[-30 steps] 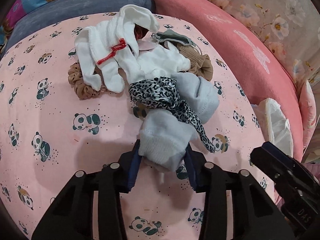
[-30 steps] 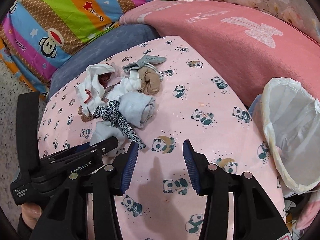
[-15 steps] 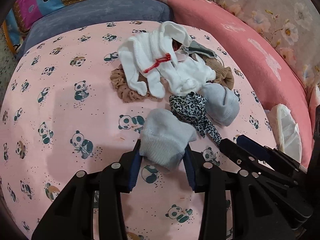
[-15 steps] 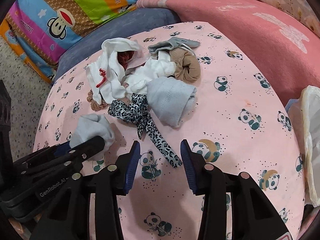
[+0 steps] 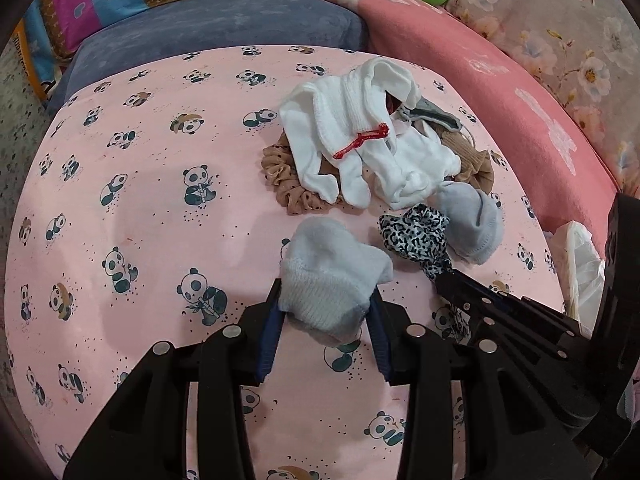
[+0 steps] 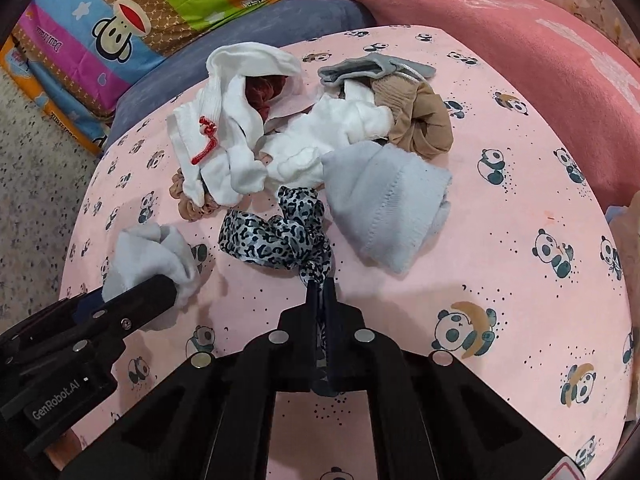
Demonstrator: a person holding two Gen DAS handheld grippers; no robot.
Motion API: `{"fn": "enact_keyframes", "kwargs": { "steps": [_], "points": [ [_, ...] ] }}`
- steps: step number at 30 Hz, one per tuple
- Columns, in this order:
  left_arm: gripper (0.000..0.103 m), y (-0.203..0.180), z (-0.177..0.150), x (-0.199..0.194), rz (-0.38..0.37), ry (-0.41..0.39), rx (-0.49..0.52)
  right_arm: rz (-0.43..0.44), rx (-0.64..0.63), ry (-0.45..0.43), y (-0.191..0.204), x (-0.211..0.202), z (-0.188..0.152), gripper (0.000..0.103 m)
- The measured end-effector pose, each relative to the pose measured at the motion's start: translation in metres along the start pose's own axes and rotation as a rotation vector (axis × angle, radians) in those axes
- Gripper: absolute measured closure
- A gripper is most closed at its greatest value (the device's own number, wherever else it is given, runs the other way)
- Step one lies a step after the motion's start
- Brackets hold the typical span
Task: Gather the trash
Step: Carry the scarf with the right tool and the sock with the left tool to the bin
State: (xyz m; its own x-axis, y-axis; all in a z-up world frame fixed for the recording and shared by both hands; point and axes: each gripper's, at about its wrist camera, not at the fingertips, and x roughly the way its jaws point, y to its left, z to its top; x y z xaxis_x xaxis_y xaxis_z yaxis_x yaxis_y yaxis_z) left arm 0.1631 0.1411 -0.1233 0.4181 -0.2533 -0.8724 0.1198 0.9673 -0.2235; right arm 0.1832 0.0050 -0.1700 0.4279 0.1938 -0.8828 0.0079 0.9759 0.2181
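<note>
Both hand-held grippers loaded, bag to the right.
Left hand-held gripper [image 5: 326, 320] clamps a grey sock [image 5: 332, 276]; right hand-held gripper [image 6: 320, 300], closed, pinches the leopard ribbon [image 6: 276, 240], stretching forward toward the pile; white bag [image 5: 582, 264] lies nearer the right one.

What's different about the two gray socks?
The near gray sock is pinched in the left claw, while the far gray sock lies free on the panda sheet. The near one looks bunched; the far one lies flatter, its stitched cuff showing. Both are pale gray.
</note>
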Motion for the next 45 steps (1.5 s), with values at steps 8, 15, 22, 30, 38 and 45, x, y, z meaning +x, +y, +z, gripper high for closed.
{"fn": "enact_keyframes", "kwargs": {
  "steps": [8, 15, 22, 30, 38, 45],
  "points": [
    [0.066, -0.018, -0.001, -0.018, -0.030, -0.031, 0.030, 0.040, 0.039, -0.127, -0.011, -0.064, -0.001, 0.099],
    [0.066, -0.067, -0.002, -0.042, -0.093, -0.074, 0.131, 0.005, 0.084, -0.264, -0.033, -0.138, -0.008, 0.099],
    [0.066, -0.130, -0.010, -0.059, -0.169, -0.100, 0.263, -0.056, 0.169, -0.368, -0.074, -0.203, -0.025, 0.099],
    [0.065, -0.209, -0.028, -0.066, -0.245, -0.097, 0.409, -0.147, 0.271, -0.424, -0.135, -0.253, -0.058, 0.099],
    [0.065, -0.272, -0.048, -0.063, -0.295, -0.089, 0.507, -0.219, 0.364, -0.428, -0.203, -0.277, -0.092, 0.099],
    [0.065, -0.317, -0.065, -0.051, -0.304, -0.083, 0.567, -0.228, 0.398, -0.419, -0.249, -0.278, -0.112, 0.099]
  ]
}}
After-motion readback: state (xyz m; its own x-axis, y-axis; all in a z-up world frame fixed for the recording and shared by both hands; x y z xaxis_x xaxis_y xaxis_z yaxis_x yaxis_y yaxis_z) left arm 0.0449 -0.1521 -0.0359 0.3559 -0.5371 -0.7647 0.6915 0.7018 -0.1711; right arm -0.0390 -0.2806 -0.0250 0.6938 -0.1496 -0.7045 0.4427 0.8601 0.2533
